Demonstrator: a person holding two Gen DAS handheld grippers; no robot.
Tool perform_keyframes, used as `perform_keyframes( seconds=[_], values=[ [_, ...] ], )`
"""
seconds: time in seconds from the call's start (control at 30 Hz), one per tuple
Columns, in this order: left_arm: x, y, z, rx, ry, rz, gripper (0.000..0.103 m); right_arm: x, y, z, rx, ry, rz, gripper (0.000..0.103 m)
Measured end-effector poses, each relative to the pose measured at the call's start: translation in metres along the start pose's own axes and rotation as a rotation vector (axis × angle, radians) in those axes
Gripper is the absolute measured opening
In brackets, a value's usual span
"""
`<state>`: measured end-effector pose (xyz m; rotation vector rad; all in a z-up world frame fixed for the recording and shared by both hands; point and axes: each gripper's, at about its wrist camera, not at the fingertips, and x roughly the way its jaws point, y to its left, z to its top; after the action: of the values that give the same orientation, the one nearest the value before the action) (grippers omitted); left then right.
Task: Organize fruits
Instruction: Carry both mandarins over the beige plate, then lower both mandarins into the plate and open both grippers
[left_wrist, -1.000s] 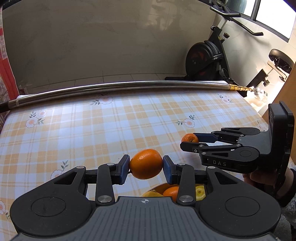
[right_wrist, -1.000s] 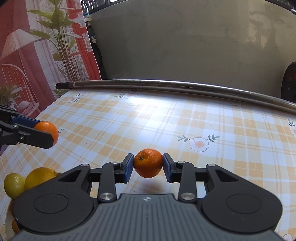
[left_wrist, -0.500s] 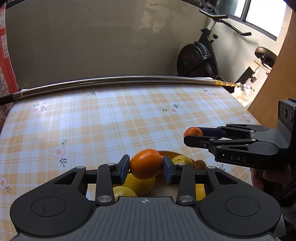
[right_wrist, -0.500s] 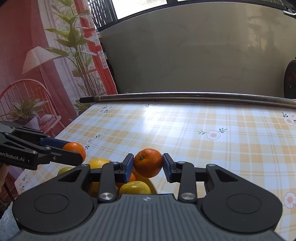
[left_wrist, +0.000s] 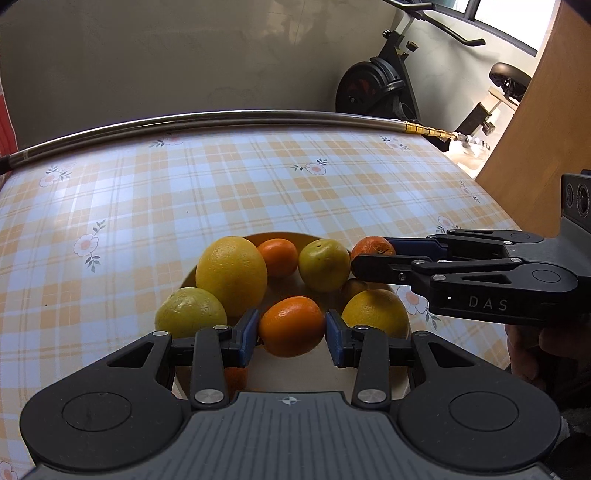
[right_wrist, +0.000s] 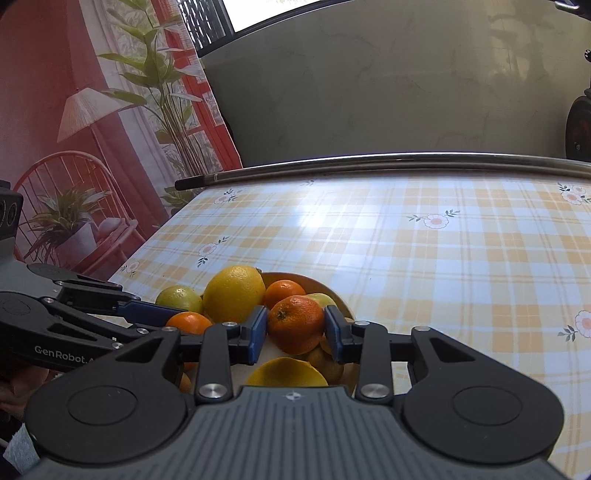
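Item: two oranges, each being pinched over the fruit bowl (left_wrist: 221, 258).
- Smooth orange (left_wrist: 291, 325): left gripper (left_wrist: 290, 334) is clamping it, angling steeply down.
- Dimpled orange (right_wrist: 295, 324): right gripper (right_wrist: 295, 332) is clamping it, tilting shallower.

Handling: lower into gaps between the lemons (left_wrist: 231, 275) before releasing; dropping risks rolling.

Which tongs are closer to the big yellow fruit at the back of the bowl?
Left. The left tongs, holding an orange, sit just in front of the big yellow fruit; the right tongs are across the bowl.
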<state>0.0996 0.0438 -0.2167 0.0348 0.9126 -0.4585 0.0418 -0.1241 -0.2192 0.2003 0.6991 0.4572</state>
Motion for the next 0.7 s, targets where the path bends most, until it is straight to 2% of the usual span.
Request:
perform_keyframes(
  seconds=[0.7],
  values=[
    [0.021,0.002,-0.009,0.011,0.055,0.025,0.041,0.01,0.0,-0.003,0.004,0.022,0.021,0.037]
  ],
)
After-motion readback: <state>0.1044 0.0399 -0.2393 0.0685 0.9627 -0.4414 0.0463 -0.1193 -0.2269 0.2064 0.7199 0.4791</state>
